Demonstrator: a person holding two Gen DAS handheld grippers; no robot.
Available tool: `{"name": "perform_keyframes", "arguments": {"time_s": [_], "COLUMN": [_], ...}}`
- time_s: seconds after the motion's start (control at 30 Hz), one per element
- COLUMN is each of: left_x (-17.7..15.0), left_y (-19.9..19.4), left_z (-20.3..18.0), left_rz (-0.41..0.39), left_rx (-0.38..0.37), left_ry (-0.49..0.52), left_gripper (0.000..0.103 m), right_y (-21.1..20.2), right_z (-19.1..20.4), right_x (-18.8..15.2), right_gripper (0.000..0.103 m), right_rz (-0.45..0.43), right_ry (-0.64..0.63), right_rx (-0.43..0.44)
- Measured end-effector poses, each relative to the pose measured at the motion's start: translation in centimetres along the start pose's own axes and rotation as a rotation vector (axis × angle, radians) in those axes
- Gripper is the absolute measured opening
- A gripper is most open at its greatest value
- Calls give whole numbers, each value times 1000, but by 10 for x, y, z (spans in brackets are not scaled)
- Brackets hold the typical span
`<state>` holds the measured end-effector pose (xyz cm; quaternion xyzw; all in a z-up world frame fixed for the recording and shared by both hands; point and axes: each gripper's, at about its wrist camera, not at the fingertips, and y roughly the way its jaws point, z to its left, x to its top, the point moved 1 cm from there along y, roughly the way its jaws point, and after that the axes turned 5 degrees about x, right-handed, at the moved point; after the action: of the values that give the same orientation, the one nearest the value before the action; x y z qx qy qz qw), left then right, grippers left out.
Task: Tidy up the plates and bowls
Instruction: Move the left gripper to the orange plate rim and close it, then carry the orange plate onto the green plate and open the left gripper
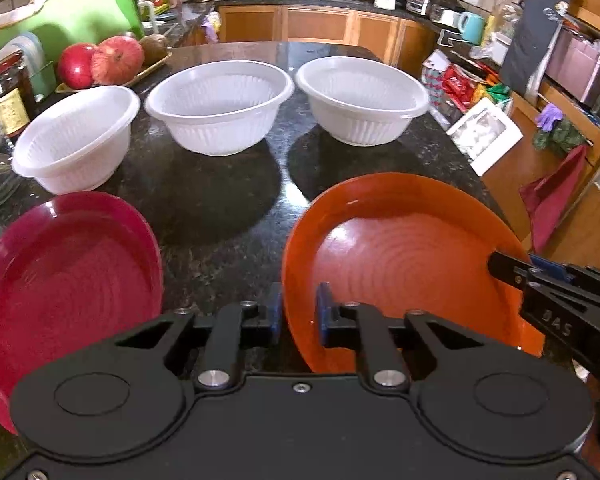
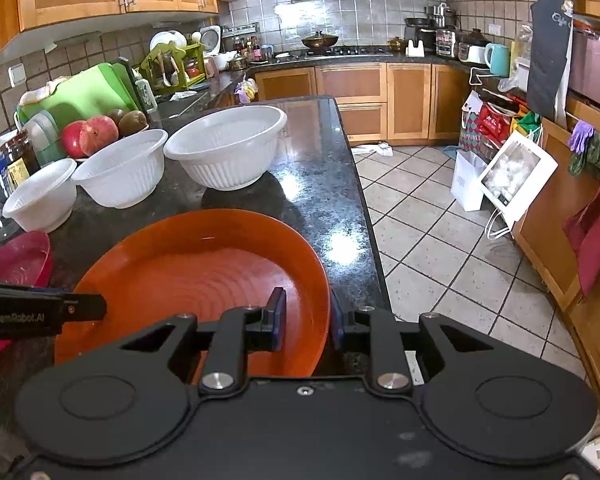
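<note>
Left wrist view: my two grippers straddle opposite rims of one orange plate [image 1: 400, 264] on the dark counter [image 1: 220, 216].
My left gripper [image 1: 299, 312] sits with its pads narrowly set either side of the plate's near-left rim; my right gripper [image 2: 306, 316] brackets the right rim likewise, though I cannot tell if either truly pinches. Plates: two, the second a red plate [image 1: 68, 280] lying apart to the left. Beyond, three white bowls [image 1: 220, 108] stand in a row; farther still, two red apples [image 1: 100, 60].

Left tongs [image 1: 299, 314] and right tongs [image 2: 307, 318] both level, pads parted, straddling rim.
</note>
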<state>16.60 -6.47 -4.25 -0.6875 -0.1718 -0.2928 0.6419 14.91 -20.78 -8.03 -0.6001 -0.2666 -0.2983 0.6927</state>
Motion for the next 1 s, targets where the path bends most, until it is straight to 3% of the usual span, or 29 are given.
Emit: {"name": "perform_keyframes", "arguments": {"time_s": [0.47, 1.0], "left_x": [-22, -62], "left_y": [-27, -86], "left_z": [-2, 9], "left_rz": [5, -79], "left_rx": [7, 55], "left_ry": [12, 3], "left_gripper": [14, 14], "right_y": [-32, -89], "right_z": [10, 40], "right_x": [-15, -52], "right_gripper": [23, 23], "right_rz": [-1, -70], "right_ry": [-10, -21], "right_rx": [-6, 42]}}
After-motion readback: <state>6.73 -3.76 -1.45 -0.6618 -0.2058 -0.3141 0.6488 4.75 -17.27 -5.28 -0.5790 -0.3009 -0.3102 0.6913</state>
